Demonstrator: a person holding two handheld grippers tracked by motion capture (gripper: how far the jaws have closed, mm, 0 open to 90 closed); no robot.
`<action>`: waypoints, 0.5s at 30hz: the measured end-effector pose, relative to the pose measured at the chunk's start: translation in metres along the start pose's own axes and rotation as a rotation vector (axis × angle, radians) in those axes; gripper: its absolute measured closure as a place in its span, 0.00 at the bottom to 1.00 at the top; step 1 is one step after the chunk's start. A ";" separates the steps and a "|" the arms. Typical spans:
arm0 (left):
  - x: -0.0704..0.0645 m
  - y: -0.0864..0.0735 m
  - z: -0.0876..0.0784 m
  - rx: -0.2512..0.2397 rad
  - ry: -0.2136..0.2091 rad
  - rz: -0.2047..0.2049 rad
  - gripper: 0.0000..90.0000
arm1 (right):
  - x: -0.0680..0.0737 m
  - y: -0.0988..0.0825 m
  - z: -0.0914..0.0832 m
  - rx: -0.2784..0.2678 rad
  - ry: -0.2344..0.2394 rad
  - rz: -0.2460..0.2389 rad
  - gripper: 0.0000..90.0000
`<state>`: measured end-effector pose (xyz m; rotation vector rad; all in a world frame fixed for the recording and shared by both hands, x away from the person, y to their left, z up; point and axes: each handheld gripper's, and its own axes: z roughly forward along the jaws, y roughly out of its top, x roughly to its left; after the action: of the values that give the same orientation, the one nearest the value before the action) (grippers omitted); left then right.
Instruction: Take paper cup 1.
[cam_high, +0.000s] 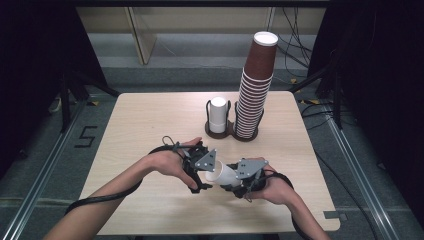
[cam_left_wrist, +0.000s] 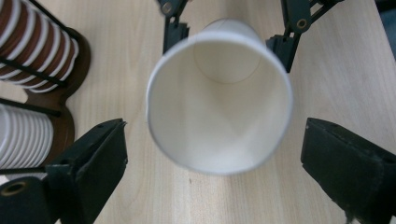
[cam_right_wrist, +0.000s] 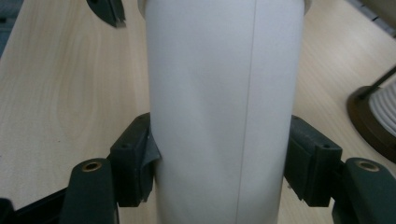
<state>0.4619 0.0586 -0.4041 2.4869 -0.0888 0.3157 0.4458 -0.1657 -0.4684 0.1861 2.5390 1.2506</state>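
1. The white cup (cam_high: 221, 173) lies on its side in the air just above the worktop (cam_high: 140, 120), near the front edge and a little right of the middle. Its long axis runs roughly left to right between the two hands.
2. The right claw (cam_right_wrist: 219, 154) has hold of the cup around its body: in the right gripper view both pads press against the white wall, one on each side, closed to the cup's width. The base end is toward this claw.
3. The cup's open mouth (cam_left_wrist: 219, 98) points at the left claw (cam_left_wrist: 212, 163). In the left gripper view the rim faces straight into the camera, with the round bottom visible deep inside.
4. The left claw is spread wide, wider than the rim, and touches nothing; its two jaws stand either side of the mouth and short of it. I judge it is the nearer free claw to take the rim end, and would need to move forward along the cup's axis before closing.
5. Farther back, toward the middle of the worktop's rear half, a two-slot holder (cam_high: 231, 131) stands: its left slot holds a short white stack (cam_high: 218, 114), its right slot a tall brown stack (cam_high: 256, 85) leaning slightly right.
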 end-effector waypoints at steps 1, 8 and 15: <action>0.000 -0.002 -0.001 -0.017 0.005 -0.020 0.06 | 0.001 -0.003 -0.002 -0.018 -0.016 0.034 0.38; 0.001 -0.015 0.000 -0.135 0.027 -0.147 0.07 | 0.006 -0.018 -0.008 -0.133 -0.107 0.099 0.38; 0.002 -0.015 0.007 -0.190 -0.012 -0.185 0.07 | 0.012 -0.018 -0.004 -0.151 -0.094 0.107 0.37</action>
<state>0.4675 0.0669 -0.4175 2.2885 0.1020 0.2046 0.4338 -0.1767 -0.4833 0.3417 2.3709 1.4321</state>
